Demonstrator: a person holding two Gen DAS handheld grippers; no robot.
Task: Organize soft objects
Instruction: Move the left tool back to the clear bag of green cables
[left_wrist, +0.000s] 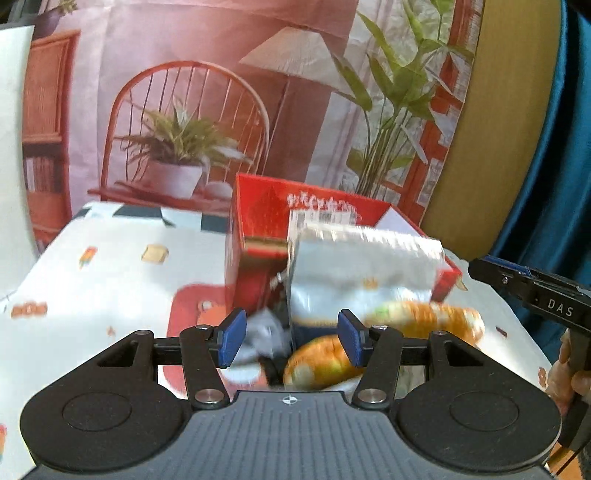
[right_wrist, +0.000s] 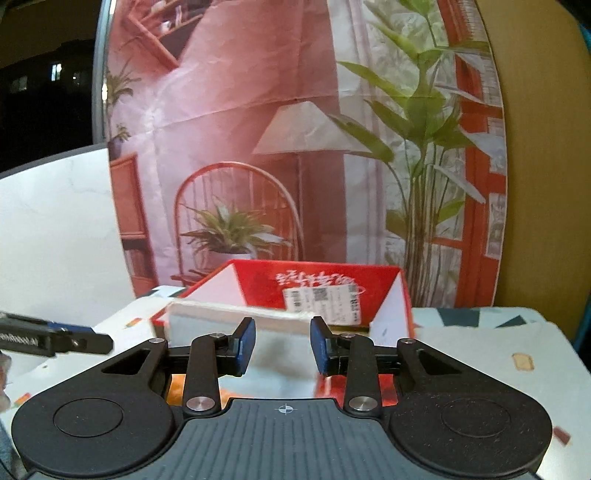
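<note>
Left gripper (left_wrist: 291, 339): the fingers (left_wrist: 232, 338) are seen parted, with nothing pressed between them; blurred soft items lie beyond the gap.
Right gripper (right_wrist: 282, 345): the fingers (right_wrist: 246, 345) are held slightly apart and empty; the white packet is seen past them, not gripped.
Soft objects: a silvery-white packet (left_wrist: 362, 269) is propped against the front of the red box (left_wrist: 258, 221); two orange plush bread-like toys (left_wrist: 424, 317) and a crumpled white piece (left_wrist: 264, 338) are lying on the counter (left_wrist: 110, 277) just before the box.
Box: open at the top, set at the far middle of the patterned counter; its inside cannot be fully seen.
Step in hand (judged): one soft item is to be chosen and carried into the box.
Doing it well: one item should be approached squarely, the fingers closed gently at its middle, and it should be lifted clear of the box wall before release.
Risk: the leaning packet may be toppled if brushed.
</note>
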